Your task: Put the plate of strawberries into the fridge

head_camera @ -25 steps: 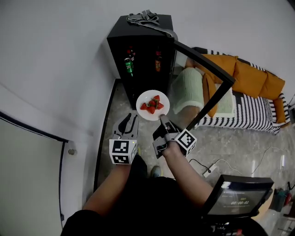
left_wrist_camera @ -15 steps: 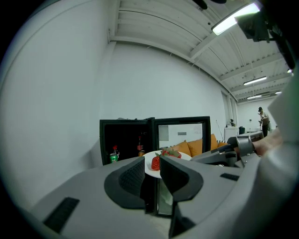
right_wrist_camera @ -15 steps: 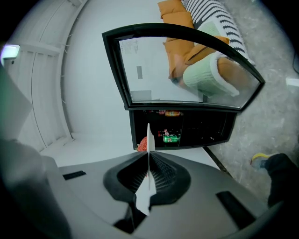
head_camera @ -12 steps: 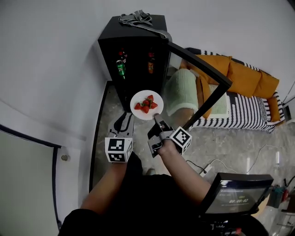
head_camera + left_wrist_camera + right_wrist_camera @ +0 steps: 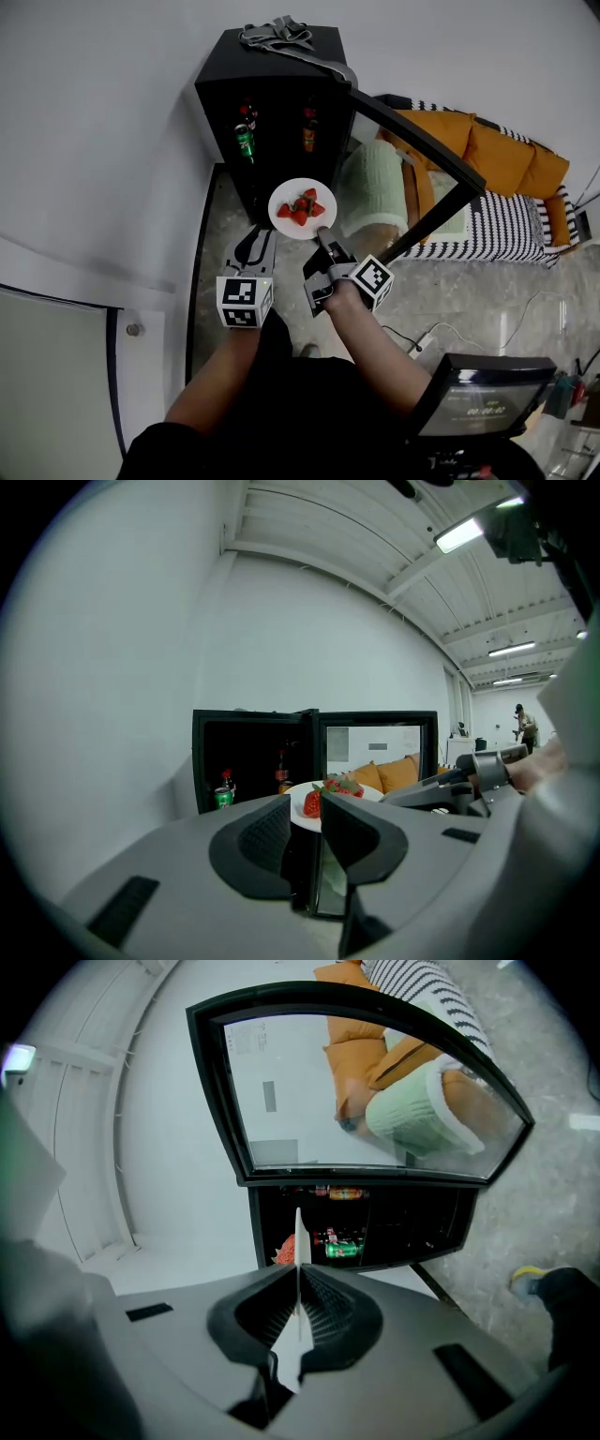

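A white plate [image 5: 284, 220] of red strawberries [image 5: 302, 206] hangs in the air just in front of the open black fridge [image 5: 272, 84]. My right gripper [image 5: 324, 240] is shut on the plate's near rim. In the right gripper view the plate [image 5: 299, 1260] stands edge-on between the jaws, with strawberries [image 5: 284, 1251] to its left. My left gripper [image 5: 255, 240] is just left of the plate and below it, shut with nothing in it. The left gripper view shows the strawberries [image 5: 330, 789] past its jaws [image 5: 314, 822].
The fridge's glass door [image 5: 412, 141] swings out to the right. Bottles and a green can [image 5: 244, 142] stand inside. A grey cloth [image 5: 281, 36] lies on top of the fridge. A sofa with orange cushions [image 5: 506, 155] is at the right, a white wall [image 5: 103, 141] at the left.
The plate, still in my right gripper, has come a little nearer the fridge opening. My left gripper has kept pace beside it and stays shut.
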`<move>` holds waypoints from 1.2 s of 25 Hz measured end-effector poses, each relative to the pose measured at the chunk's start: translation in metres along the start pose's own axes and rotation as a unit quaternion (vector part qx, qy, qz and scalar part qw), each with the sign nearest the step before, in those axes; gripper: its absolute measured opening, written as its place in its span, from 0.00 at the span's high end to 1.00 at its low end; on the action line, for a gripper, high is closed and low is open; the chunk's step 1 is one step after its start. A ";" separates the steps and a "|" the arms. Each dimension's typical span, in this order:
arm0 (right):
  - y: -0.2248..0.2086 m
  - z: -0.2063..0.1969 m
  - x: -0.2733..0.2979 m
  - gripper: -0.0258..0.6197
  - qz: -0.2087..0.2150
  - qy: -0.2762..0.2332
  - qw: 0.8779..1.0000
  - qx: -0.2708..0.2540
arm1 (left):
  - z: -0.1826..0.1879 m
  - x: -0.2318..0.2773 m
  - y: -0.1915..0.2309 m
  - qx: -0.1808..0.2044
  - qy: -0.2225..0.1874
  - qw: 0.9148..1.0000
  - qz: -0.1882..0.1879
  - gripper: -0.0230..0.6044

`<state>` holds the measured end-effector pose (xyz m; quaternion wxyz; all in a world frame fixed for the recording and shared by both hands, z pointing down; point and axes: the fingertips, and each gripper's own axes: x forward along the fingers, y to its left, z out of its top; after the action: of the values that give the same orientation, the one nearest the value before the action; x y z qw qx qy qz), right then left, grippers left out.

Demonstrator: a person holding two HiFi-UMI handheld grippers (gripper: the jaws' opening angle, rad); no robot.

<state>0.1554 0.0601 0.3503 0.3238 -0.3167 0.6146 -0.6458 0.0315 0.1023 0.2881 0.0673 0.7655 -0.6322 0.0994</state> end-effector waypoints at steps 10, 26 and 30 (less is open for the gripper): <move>-0.018 0.003 0.085 0.94 -0.025 -0.015 1.000 0.006 | 0.001 0.072 0.056 -0.008 0.021 0.999 -0.026 0.80; -0.036 -0.006 0.188 0.94 -0.058 -0.073 0.995 0.022 | -0.002 0.156 0.146 -0.015 0.048 0.995 -0.083 0.80; -0.037 -0.010 0.208 0.94 -0.056 -0.090 0.994 0.018 | -0.001 0.170 0.161 -0.014 0.044 0.994 -0.103 0.80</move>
<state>0.0237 -0.1008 0.3890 0.3469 -0.4016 0.5523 -0.6429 -0.0962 -0.0909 0.3258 0.1160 0.8205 -0.5476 0.1165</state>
